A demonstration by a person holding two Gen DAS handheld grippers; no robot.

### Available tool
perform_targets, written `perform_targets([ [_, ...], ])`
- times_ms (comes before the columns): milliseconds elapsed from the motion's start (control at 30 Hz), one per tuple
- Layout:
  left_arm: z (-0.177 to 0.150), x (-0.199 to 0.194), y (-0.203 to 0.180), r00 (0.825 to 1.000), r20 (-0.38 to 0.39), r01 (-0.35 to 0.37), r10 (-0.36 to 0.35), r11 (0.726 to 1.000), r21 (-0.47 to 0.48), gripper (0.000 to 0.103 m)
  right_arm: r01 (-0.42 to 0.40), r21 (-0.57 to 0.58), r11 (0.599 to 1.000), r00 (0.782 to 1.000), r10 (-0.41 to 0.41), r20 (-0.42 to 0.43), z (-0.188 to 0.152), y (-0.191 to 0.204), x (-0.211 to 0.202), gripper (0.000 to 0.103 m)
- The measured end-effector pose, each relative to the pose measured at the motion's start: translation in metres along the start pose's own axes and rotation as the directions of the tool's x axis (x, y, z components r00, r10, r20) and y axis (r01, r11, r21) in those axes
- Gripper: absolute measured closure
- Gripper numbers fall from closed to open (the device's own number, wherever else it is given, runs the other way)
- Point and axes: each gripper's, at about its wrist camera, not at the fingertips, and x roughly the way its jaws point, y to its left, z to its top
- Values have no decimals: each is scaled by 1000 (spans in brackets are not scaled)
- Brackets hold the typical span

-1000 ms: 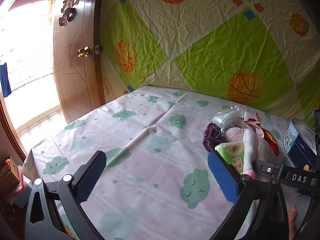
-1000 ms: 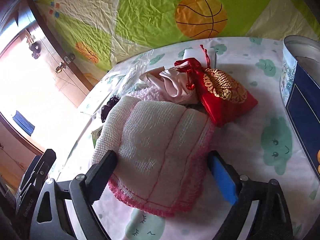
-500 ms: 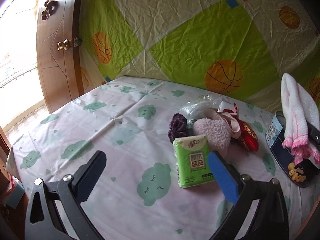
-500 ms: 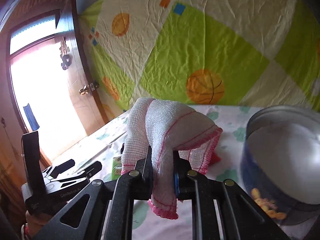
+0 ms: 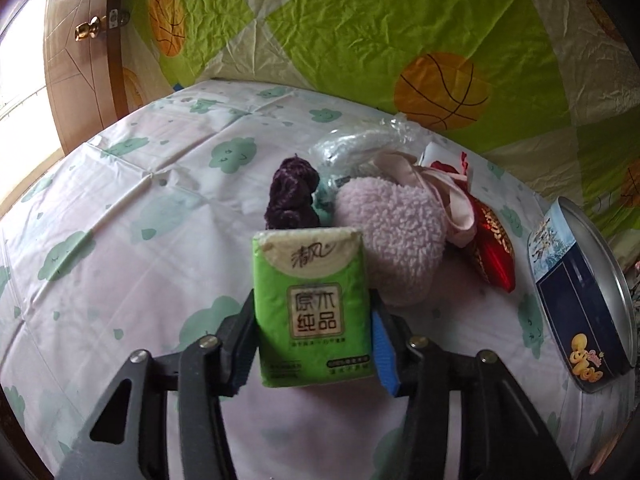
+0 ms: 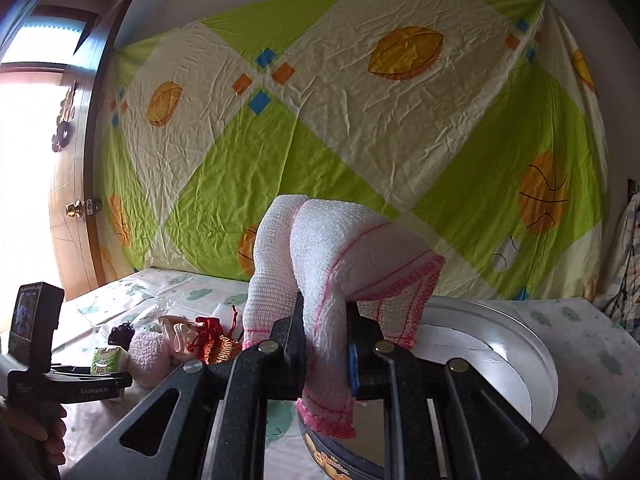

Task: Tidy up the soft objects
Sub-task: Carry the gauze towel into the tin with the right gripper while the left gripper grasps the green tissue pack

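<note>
Towel [image 6: 344, 264]: white waffle weave, pink trim, pinched in the right gripper [image 6: 320, 344], jaws nearly together on a fold. Most of it bulges up above the fingers, one trimmed end hangs below them. It hangs over the open round tin [image 6: 500, 344], above the near rim.

Tissue pack [image 5: 312, 312], green: between the left gripper's [image 5: 314, 344] fingers, jaws closing on it. Both pads sit against the pack's sides, lower half between them, top half sticking out forward. Pack looks to be on the cloud-print sheet [image 5: 120, 264].

Pile just beyond the pack: pink fleece pouch [image 5: 392, 236] touching its far right corner, purple yarn [image 5: 292, 196] behind it, clear plastic bag [image 5: 360, 144] further back, pale pink cloth [image 5: 440, 188] and red-gold pouch [image 5: 492, 248] to the right. Tin stands right of the pile, apart from it.

Behind: green and cream basketball-print cloth [image 6: 360, 120] hung on the wall, wooden door [image 5: 80, 60] at left.
</note>
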Motion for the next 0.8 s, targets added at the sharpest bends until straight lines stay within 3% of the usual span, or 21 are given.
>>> perform_targets([
  [100,-2,-19,7,996,86,15,-12,999,-29,53,1,40,999,1000,-1,3,2,-10,-3,87],
  [300,0,-59,1,971,237,-4,6,1000,-9,53,13,79,997,999,-16,38,6,-26,-15,86],
  [467,7,-82,-37,950,310,12,-38,996,86,53,68,72,995,995,-72,65,6,-49,-22,86],
  [633,9,-86,-94,937,312,97,-156,975,198,53,124,98,987,991,-128,36,3,-83,-16,86],
  [800,11,-83,-155,922,260,214,-286,939,271,53,211,24,977,977,-211,-7,-5,-110,-4,86],
])
